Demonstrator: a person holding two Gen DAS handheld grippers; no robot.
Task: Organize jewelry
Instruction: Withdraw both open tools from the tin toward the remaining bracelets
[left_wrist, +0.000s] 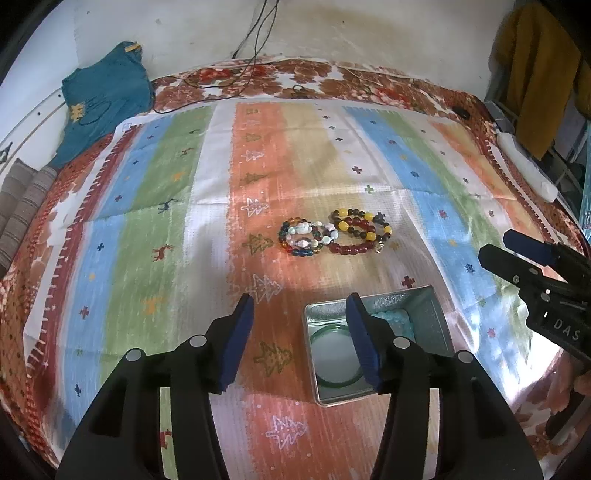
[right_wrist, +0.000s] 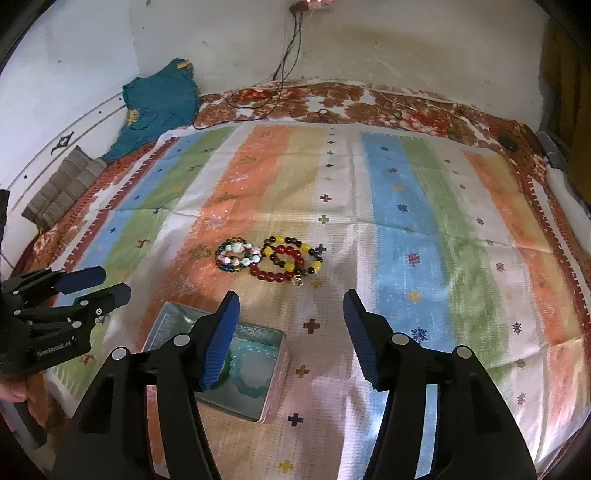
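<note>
Several beaded bracelets lie in a cluster on the striped cloth: a multicoloured and white one (left_wrist: 304, 239) (right_wrist: 236, 255), a red one (left_wrist: 351, 246) (right_wrist: 277, 266) and a yellow and dark one (left_wrist: 364, 223) (right_wrist: 295, 248). An open metal tin (left_wrist: 432, 317) (right_wrist: 162, 321) sits nearer, holding a green bangle (left_wrist: 334, 382) and a pale blue bead bracelet (left_wrist: 397, 319) (right_wrist: 255, 384). My left gripper (left_wrist: 301, 341) (right_wrist: 96, 284) is open and empty over the tin's left edge. My right gripper (right_wrist: 291, 338) (left_wrist: 511, 245) is open and empty, to the right of the tin.
The striped cloth (left_wrist: 147, 221) (right_wrist: 424, 240) covers a floral bedspread (left_wrist: 332, 79). A teal garment (left_wrist: 103, 99) (right_wrist: 159, 103) and folded grey fabric (left_wrist: 22, 206) lie at the far left. Cables (left_wrist: 236, 85) run along the back wall. A white object (left_wrist: 528, 166) lies at the right edge.
</note>
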